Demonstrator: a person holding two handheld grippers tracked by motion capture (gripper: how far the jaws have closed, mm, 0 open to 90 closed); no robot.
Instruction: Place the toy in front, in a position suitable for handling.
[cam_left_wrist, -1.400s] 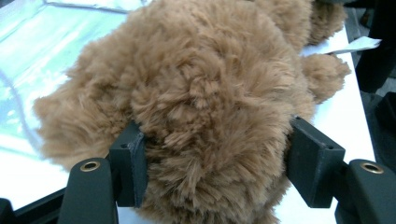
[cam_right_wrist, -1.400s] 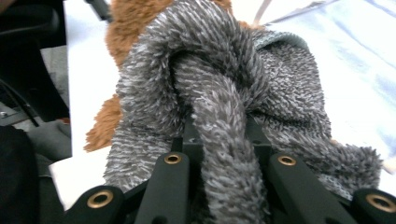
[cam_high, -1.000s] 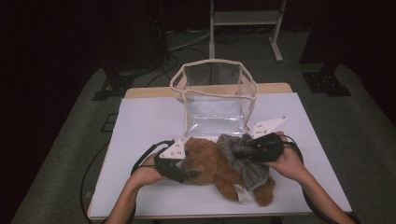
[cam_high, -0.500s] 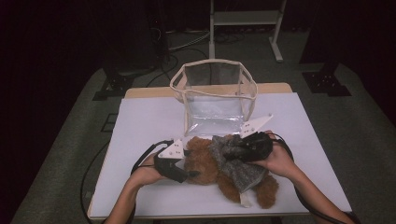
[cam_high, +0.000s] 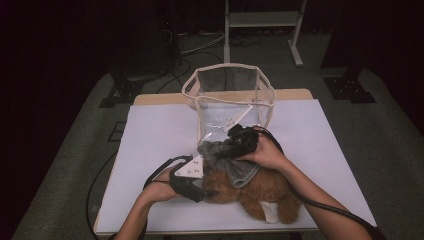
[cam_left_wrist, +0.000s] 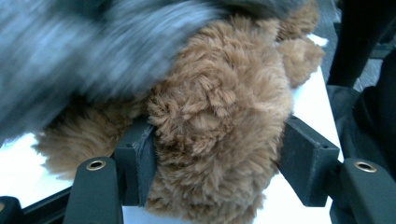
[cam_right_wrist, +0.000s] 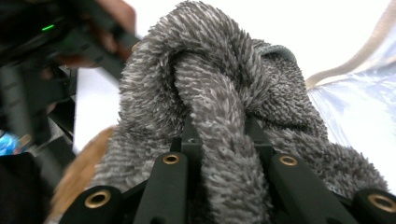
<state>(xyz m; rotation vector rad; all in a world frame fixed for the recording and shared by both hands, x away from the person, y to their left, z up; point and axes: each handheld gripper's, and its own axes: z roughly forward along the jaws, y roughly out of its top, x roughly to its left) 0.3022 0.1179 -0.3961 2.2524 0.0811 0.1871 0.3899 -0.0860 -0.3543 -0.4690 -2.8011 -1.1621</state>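
Teddy (cam_high: 260, 192) lies on its side on the white bench (cam_high: 155, 135), at 6 o'clock from the clear bag (cam_high: 230, 100), head toward the left hand.

Left forearm comes in from the bottom edge, hand (cam_high: 157, 187) low on the bench, left tongs (cam_high: 207, 190) level and pointing to 3 o'clock into the teddy's head. Left gripper view: the brown fur (cam_left_wrist: 219, 130) bulges between the jaws, both pads pressed into it, so clamped on the teddy. Those jaws have just been closing, with the plush between them.

Right forearm crosses from 5 o'clock over the teddy's back, hand (cam_high: 267, 152) above its shoulders, right tongs (cam_high: 227, 145) aimed toward 10 o'clock. Right gripper view: the jaws pinch a thick fold of grey cloth (cam_right_wrist: 219, 121), nearly together.

Versus a second ago: the right hand has shifted from the teddy's 3 o'clock side toward the bag's front wall, dragging the cloth bunched up over the head end. The left hand has barely moved. The bag is unchanged.
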